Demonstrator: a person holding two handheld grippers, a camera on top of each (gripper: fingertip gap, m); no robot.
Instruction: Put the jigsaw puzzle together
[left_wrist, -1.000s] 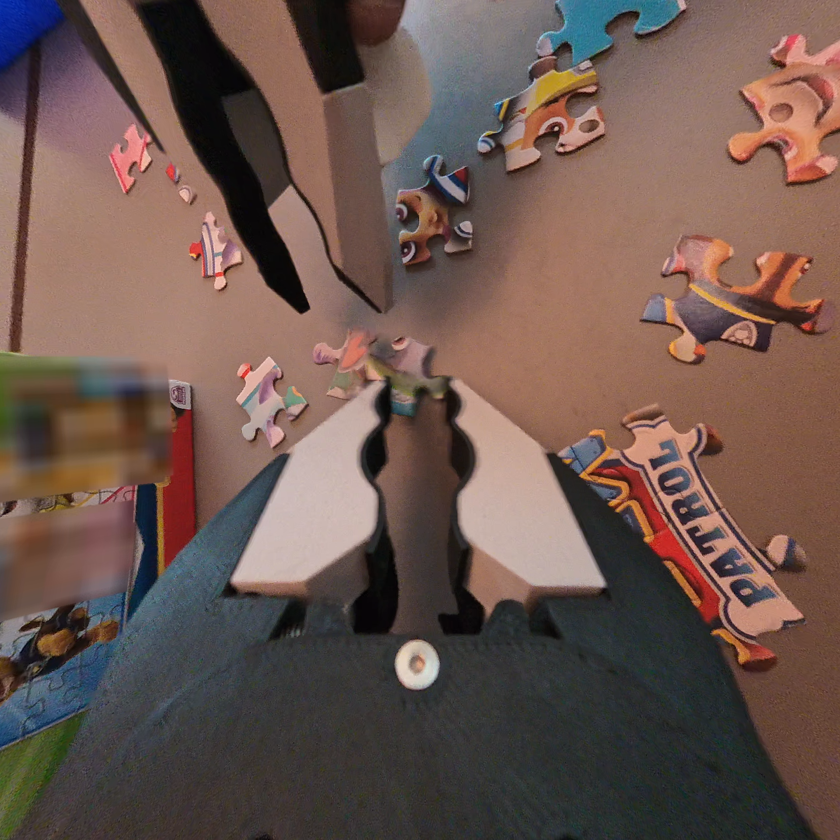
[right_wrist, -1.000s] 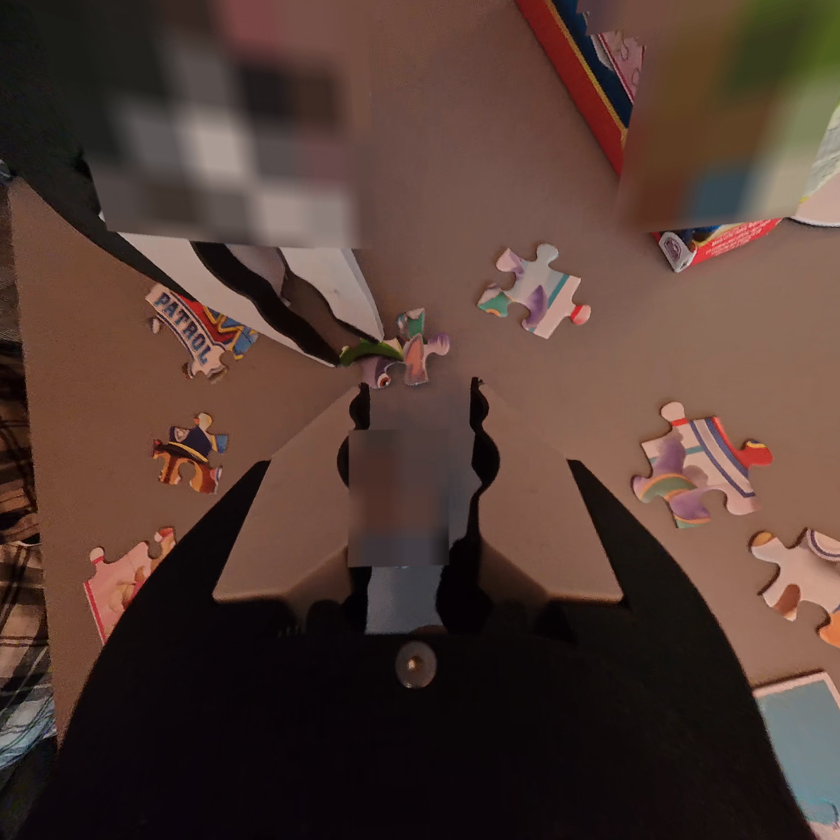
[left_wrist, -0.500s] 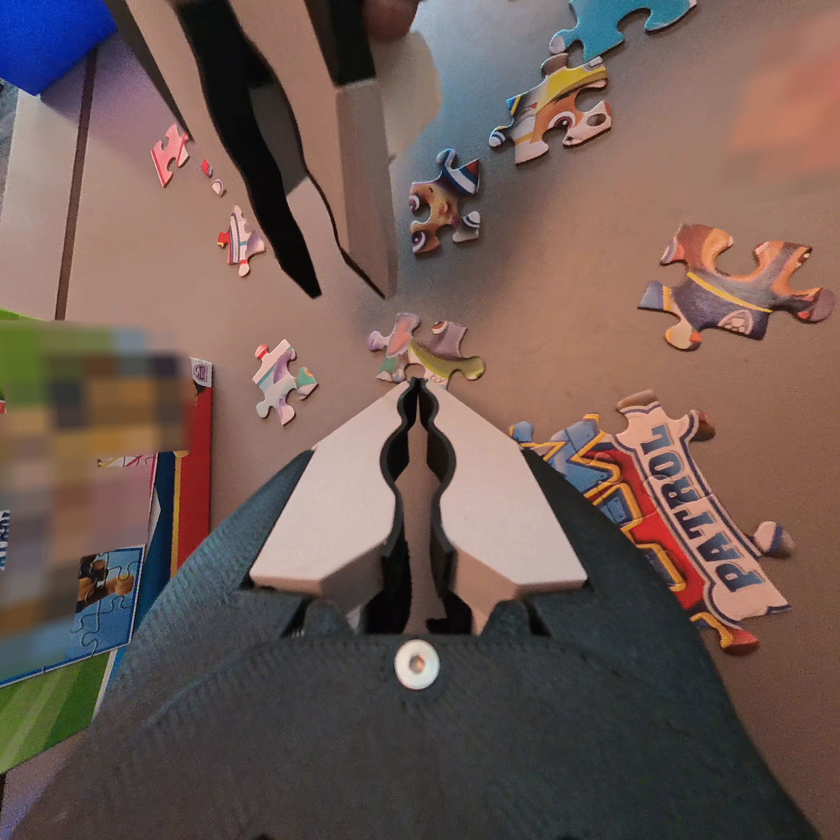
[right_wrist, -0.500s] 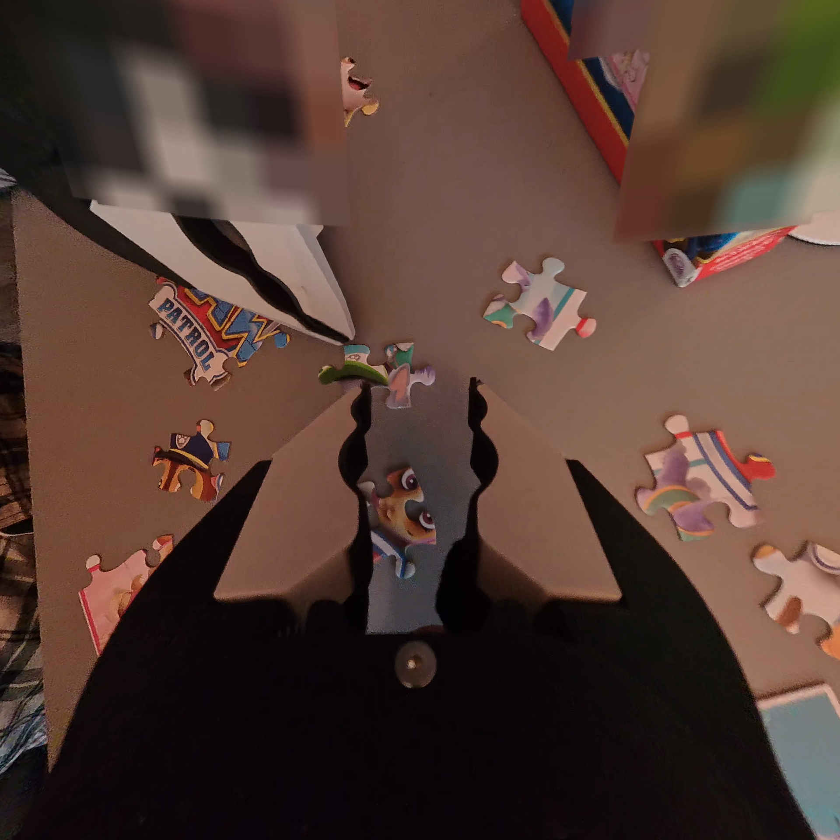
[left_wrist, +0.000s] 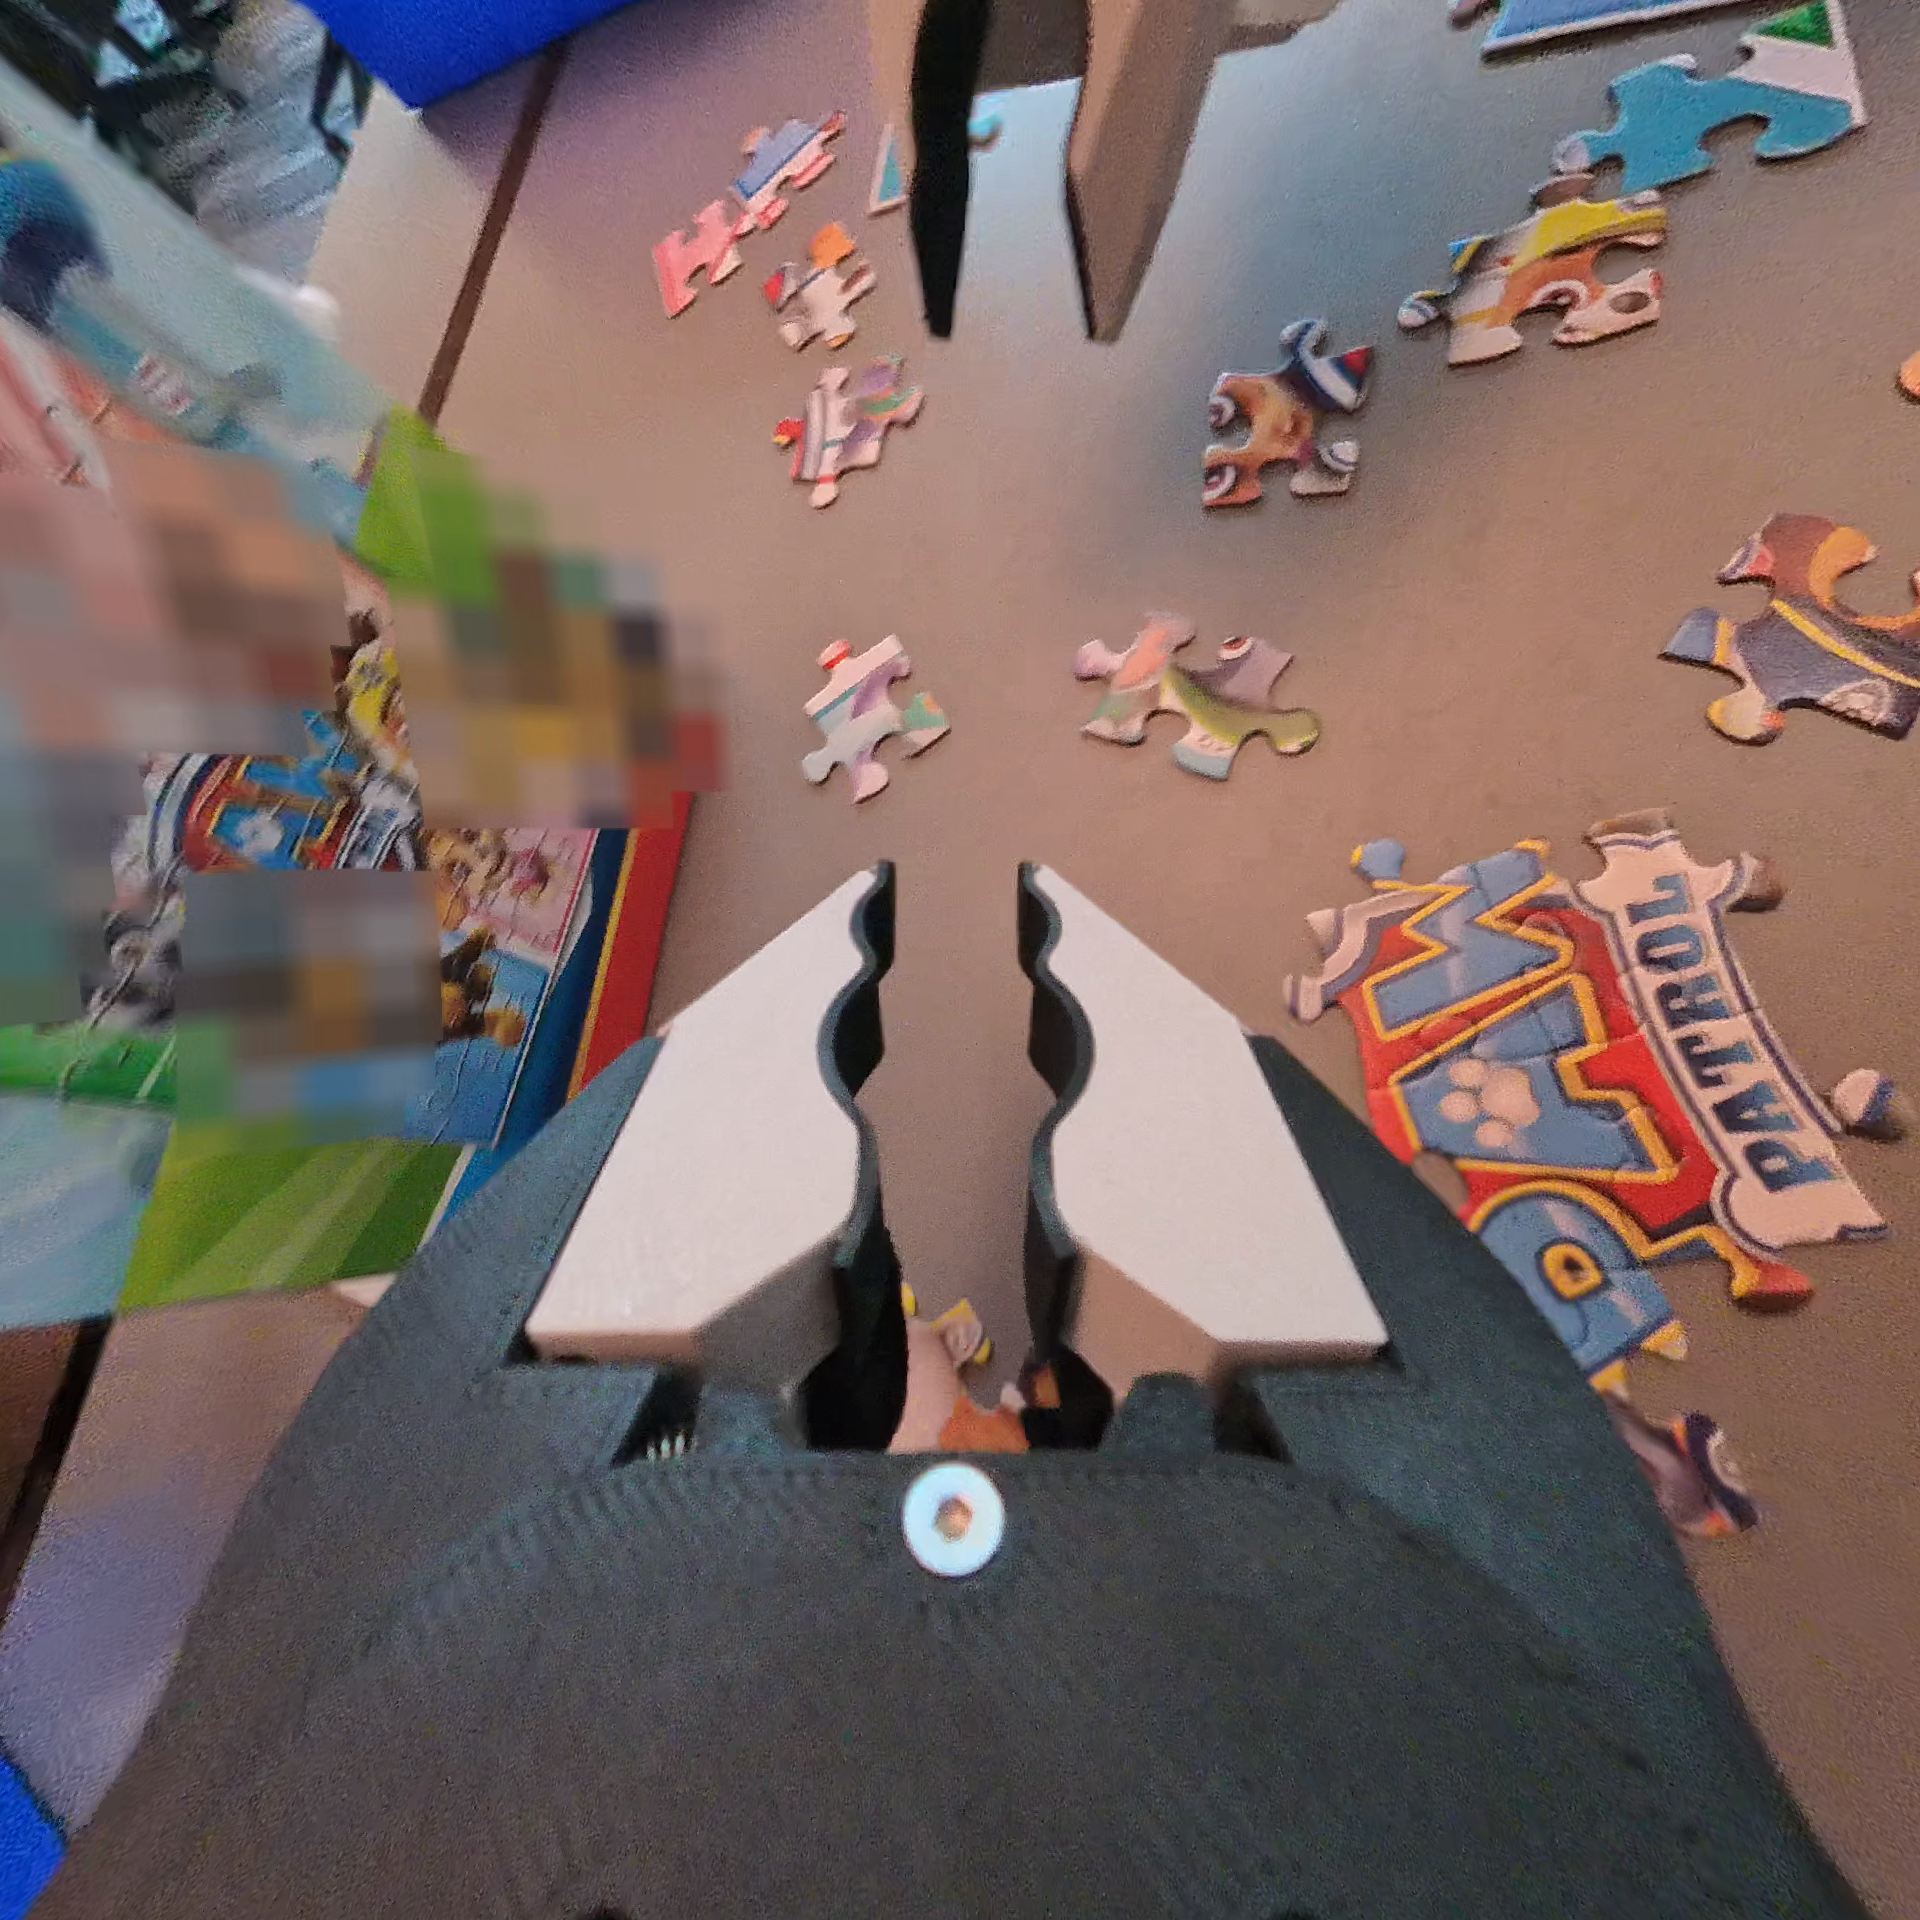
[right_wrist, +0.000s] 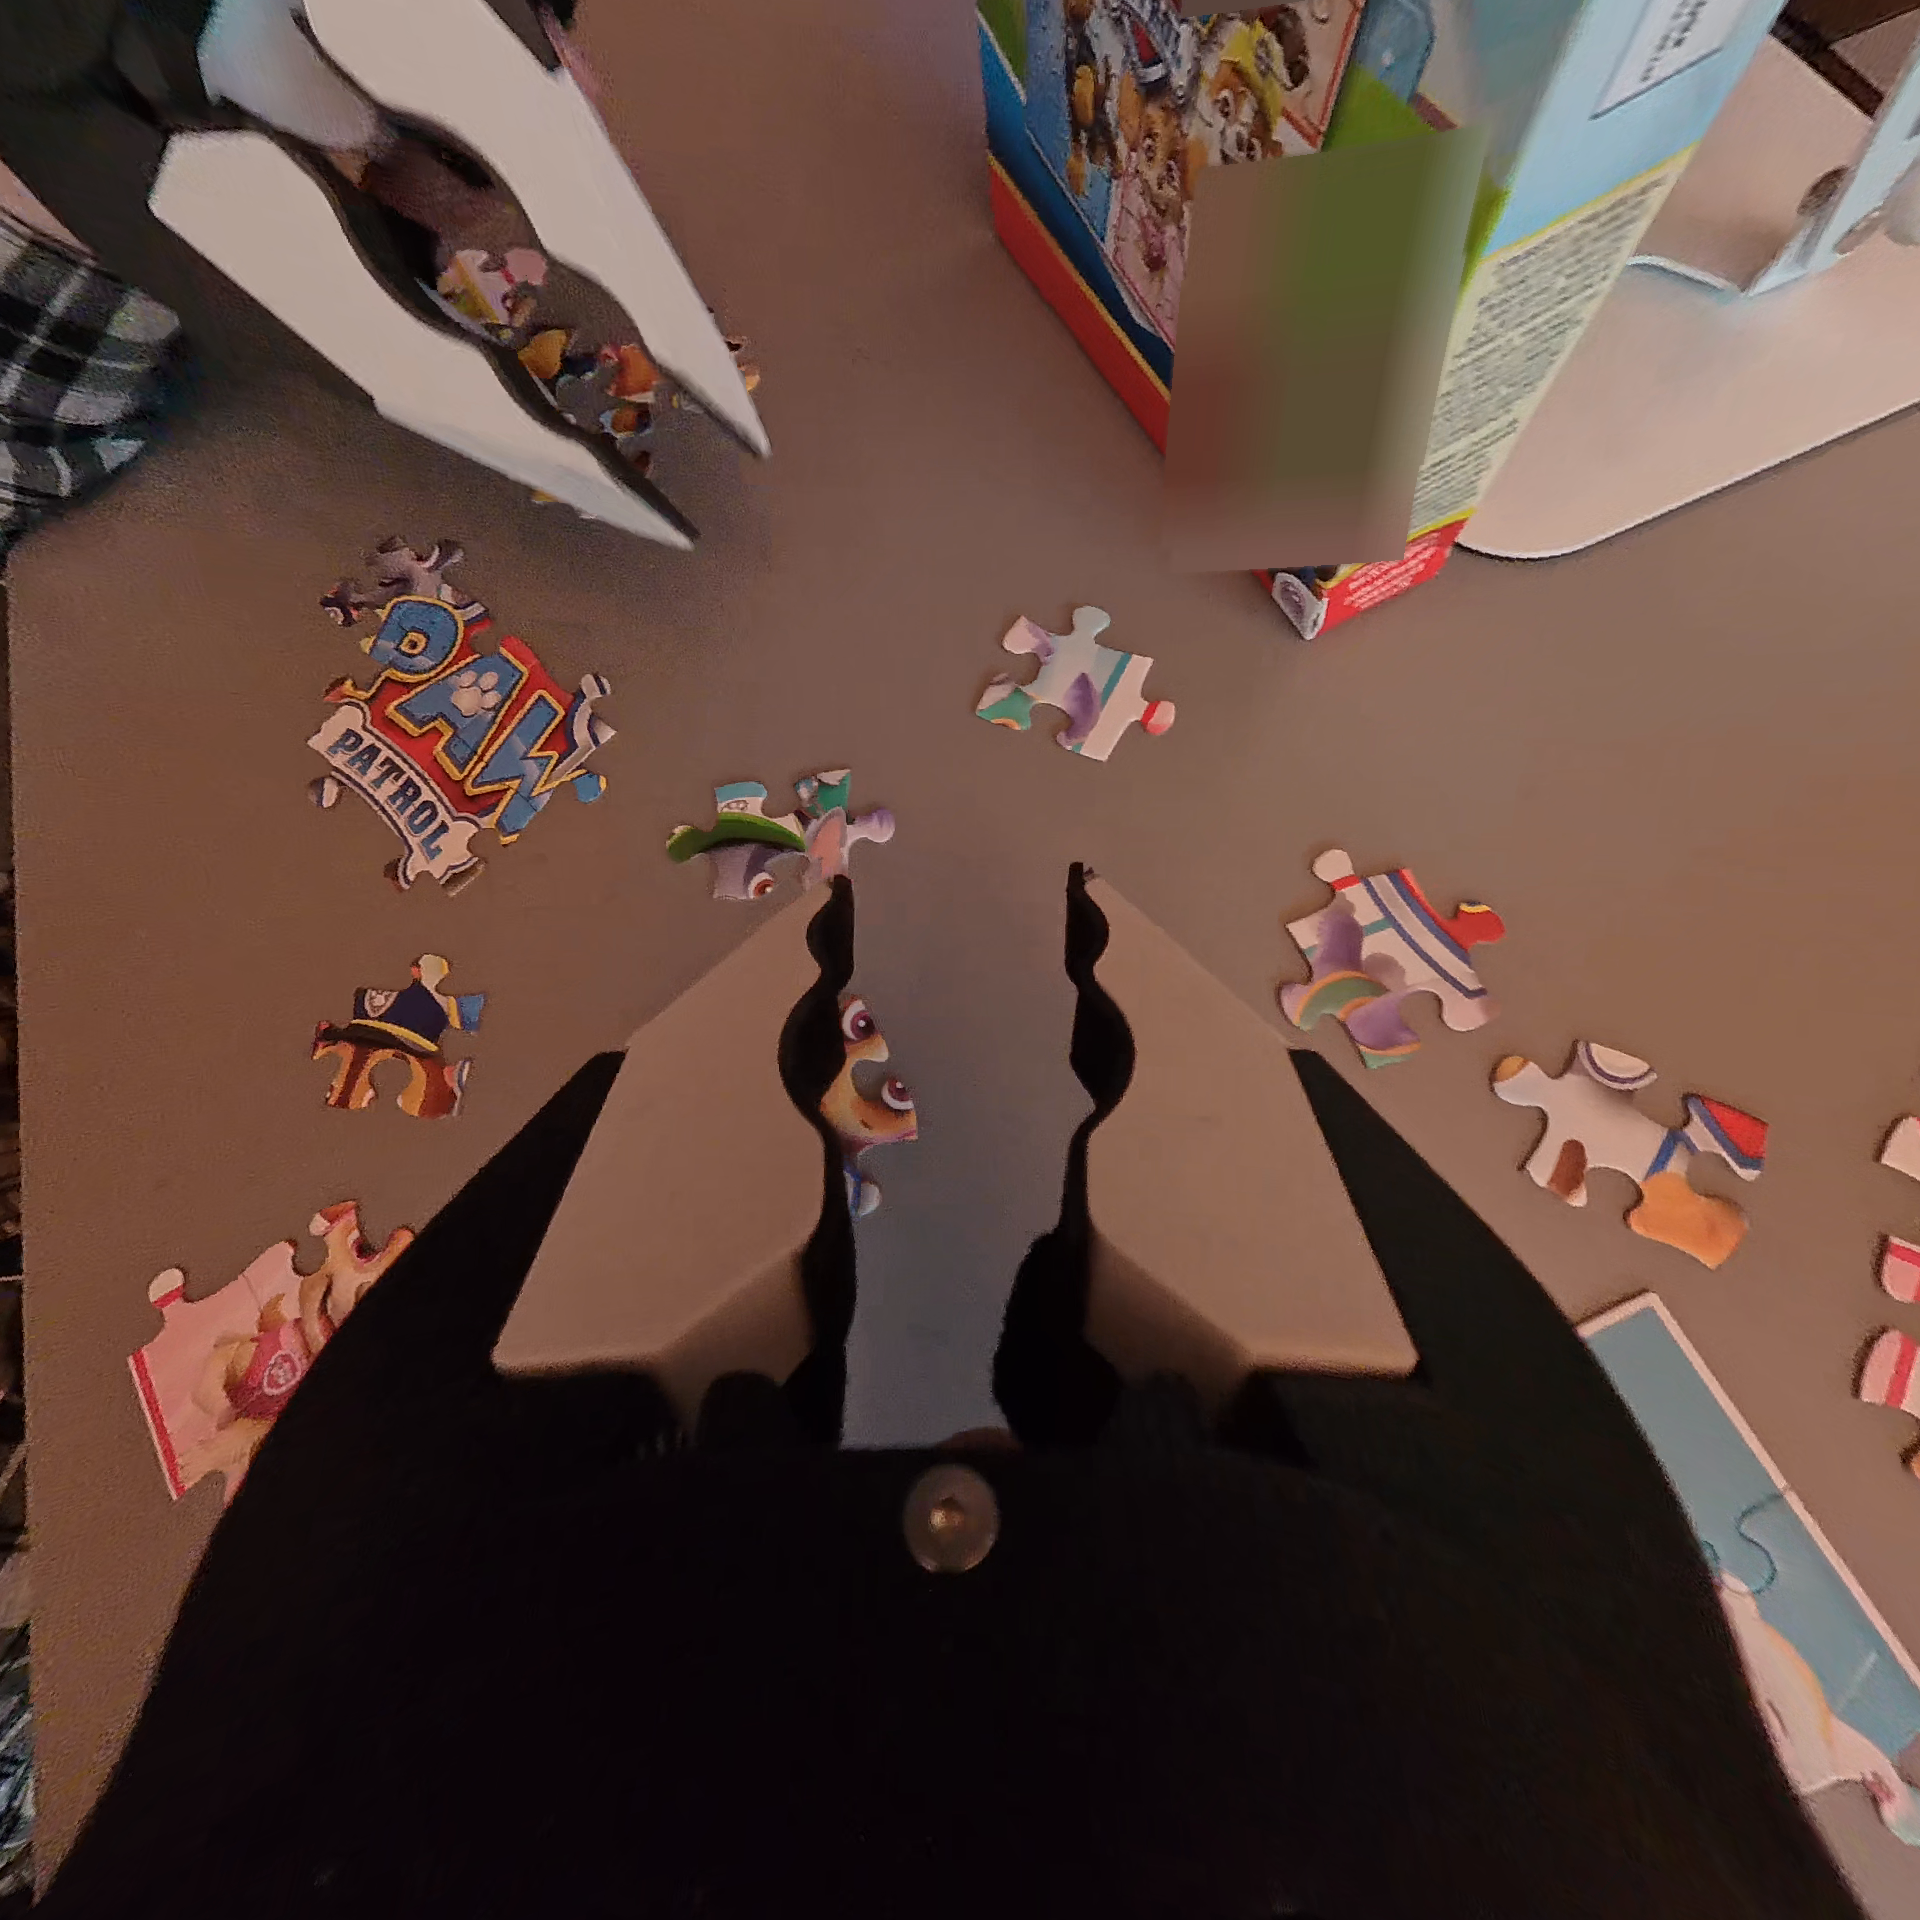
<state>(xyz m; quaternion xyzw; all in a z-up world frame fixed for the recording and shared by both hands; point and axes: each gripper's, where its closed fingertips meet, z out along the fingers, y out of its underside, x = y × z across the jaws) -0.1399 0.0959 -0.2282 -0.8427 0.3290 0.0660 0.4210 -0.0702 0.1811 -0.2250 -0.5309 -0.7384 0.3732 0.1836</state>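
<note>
While the logo cluster (left_wrist: 1590, 1081) and a two-piece join (left_wrist: 1195, 698) are done, approx. all other pieces lie loose on the table (left_wrist: 1039, 520). Left gripper (left_wrist: 956, 883) and right gripper (right_wrist: 956, 883): jaws apart, both holding nothing.

The table (left_wrist: 1039, 540) looks like a matt grey-brown top, smooth. Puzzle pieces (left_wrist: 1195, 707) are printed cardboard with a slight sheen. The puzzle box (right_wrist: 1091, 208) is glossy printed card. Left gripper (left_wrist: 956, 883) has a layered, rough dark plastic body, matt white fingers (left_wrist: 727, 1122), and a shiny metal screw (left_wrist: 953, 1519).
</note>
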